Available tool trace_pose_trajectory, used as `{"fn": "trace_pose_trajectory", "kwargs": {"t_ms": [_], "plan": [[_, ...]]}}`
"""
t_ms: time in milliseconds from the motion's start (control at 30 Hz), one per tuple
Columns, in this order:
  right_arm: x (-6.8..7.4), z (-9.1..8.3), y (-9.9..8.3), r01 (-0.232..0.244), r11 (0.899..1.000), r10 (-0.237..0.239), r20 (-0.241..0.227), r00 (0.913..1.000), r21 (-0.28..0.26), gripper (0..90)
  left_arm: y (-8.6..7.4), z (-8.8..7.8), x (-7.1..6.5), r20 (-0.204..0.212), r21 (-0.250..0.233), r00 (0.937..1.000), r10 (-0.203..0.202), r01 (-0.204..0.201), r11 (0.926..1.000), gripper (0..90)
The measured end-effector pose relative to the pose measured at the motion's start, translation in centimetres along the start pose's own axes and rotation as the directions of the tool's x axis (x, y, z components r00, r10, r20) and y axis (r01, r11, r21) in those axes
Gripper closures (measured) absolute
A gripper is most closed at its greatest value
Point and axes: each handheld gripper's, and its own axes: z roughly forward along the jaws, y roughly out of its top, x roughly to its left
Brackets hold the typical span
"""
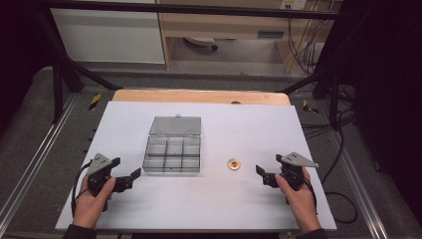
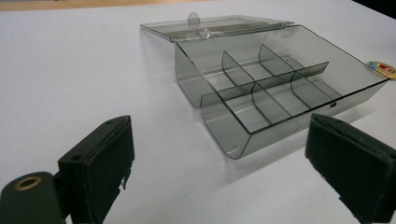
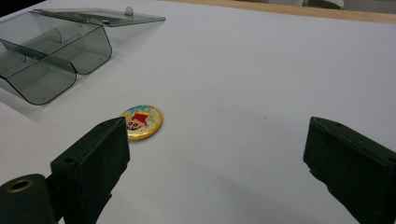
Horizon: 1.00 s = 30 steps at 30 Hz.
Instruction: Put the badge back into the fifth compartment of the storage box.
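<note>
A smoky clear plastic compartment box lies open in the middle of the white table, its lid folded back flat behind it. Its several compartments hold nothing. A small round yellow badge with a red figure lies on the table right of the box, also in the right gripper view just past the left jaw. My left gripper is open, near the box's front left corner. My right gripper is open with nothing in it, a short way right of the badge.
The white table top ends in a wooden strip at the far edge. Black frame posts stand at the back corners, and cables hang off the right side.
</note>
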Motion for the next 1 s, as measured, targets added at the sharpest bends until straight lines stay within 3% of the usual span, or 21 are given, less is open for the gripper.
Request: {"fn": "trace_pose_trajectory", "kwargs": {"t_ms": [233, 300, 400, 633, 667, 767, 800, 1000], "plan": [[0.5, 0.3, 0.6, -0.029, 0.999, 0.028, 0.023, 0.9993, 0.030, 6.4, 0.0, 0.2, -0.2, 0.005, 0.017, 0.9998, 0.019, -0.019, 0.9997, 8.5], [0.7, 0.4, 0.8, -0.032, 0.999, 0.031, 0.008, 0.9995, 0.036, 6.5, 0.0, 0.2, -0.2, 0.007, 0.019, 0.9998, 0.016, -0.016, 0.9997, 8.5], [1.4, 0.5, 1.6, -0.005, 0.996, 0.005, -0.003, 1.0000, 0.085, 6.1, -0.1, 0.4, -0.2, 0.013, 0.031, 0.9999, 0.008, -0.008, 0.9995, 8.5], [2.6, 2.2, 3.5, 0.036, 0.992, -0.030, -0.051, 0.9983, 0.124, 6.4, -0.2, 0.7, -0.5, 0.015, 0.054, 0.9997, 0.016, -0.017, 0.9984, 8.7], [3.2, 3.2, 4.0, 0.070, 0.987, -0.060, -0.071, 0.9957, 0.142, 6.8, -0.2, 0.6, -0.5, 0.013, 0.056, 0.9997, 0.018, -0.019, 0.9983, 8.6], [3.8, 4.4, 4.3, 0.094, 0.982, -0.082, -0.083, 0.9932, 0.163, 6.9, -0.2, 0.6, -0.4, 0.011, 0.058, 0.9998, 0.019, -0.020, 0.9981, 8.7], [4.4, 5.5, 4.4, 0.126, 0.973, -0.110, -0.091, 0.9897, 0.192, 7.3, -0.2, 0.6, -0.3, 0.012, 0.059, 0.9998, 0.015, -0.016, 0.9981, 8.7], [4.9, 7.8, 4.0, 0.138, 0.957, -0.108, -0.129, 0.9857, 0.255, 13.0, -0.3, 0.9, -0.3, 0.009, 0.076, 0.9999, 0.013, -0.014, 0.9970, 8.8]]}}
